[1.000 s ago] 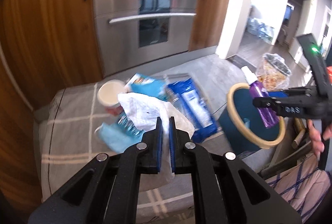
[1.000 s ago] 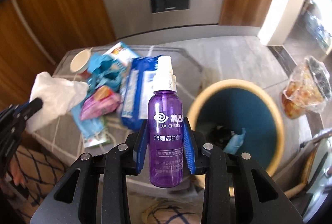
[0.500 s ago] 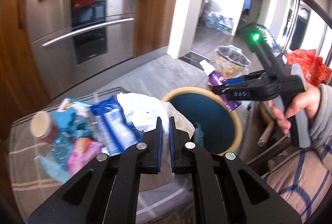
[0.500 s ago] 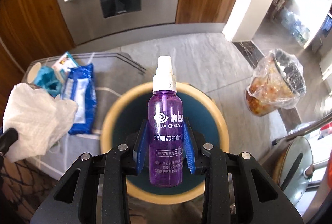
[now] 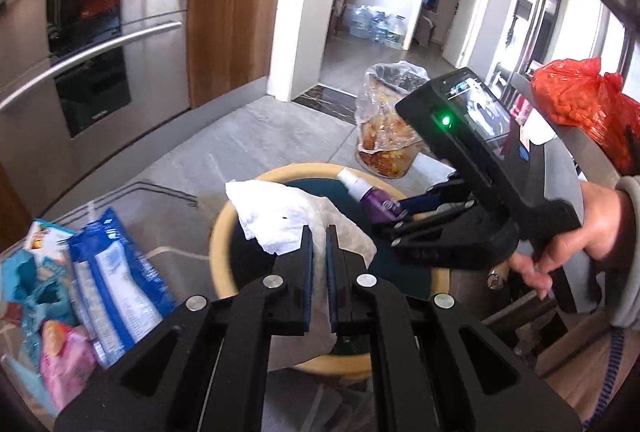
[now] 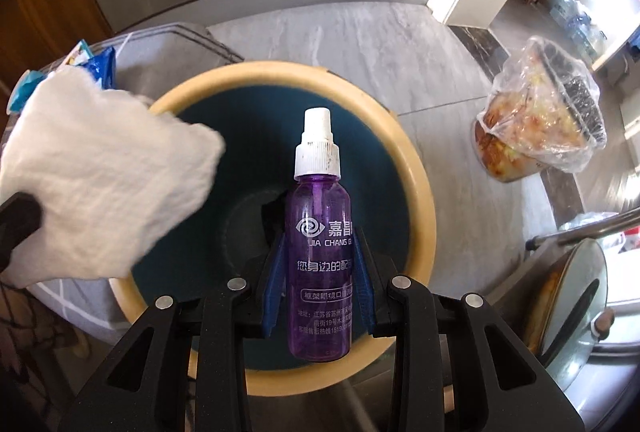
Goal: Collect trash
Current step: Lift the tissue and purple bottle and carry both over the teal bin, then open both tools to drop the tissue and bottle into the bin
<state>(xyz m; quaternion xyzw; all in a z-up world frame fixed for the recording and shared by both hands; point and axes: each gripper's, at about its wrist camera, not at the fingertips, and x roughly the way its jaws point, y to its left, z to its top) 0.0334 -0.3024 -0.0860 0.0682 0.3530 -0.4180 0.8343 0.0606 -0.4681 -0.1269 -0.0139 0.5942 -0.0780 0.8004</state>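
- Both claws have swung away from the litter pile and now hang over the bin (image 6: 416, 168); a second ago the bin sat off to the side of each view, and now its blue well fills the middle.
- Left claw (image 5: 319, 252) is pressed nearly together, pinching a crumpled white tissue (image 5: 276, 216) that droops over the near rim of the bin.
- Right claw (image 6: 318, 272) is clamped on a purple spray bottle (image 6: 318, 216), nozzle pointing away, body over the bin's opening.
- To do the drop well, I judge each piece should be well inside the rim before release. The tissue is light and may cling to a pad or snag on the rim, so carry it further toward the middle first. The bottle looks centred enough to fall cleanly.
- Left view alone shows the person's hand (image 5: 576, 232) on the right tool's handle, plus the wrappers (image 5: 108, 288) still waiting on the tabletop (image 5: 168, 208).
- Right view alone looks down into the bin, where something dark already lies at the bottom, and shows the bottle's label.
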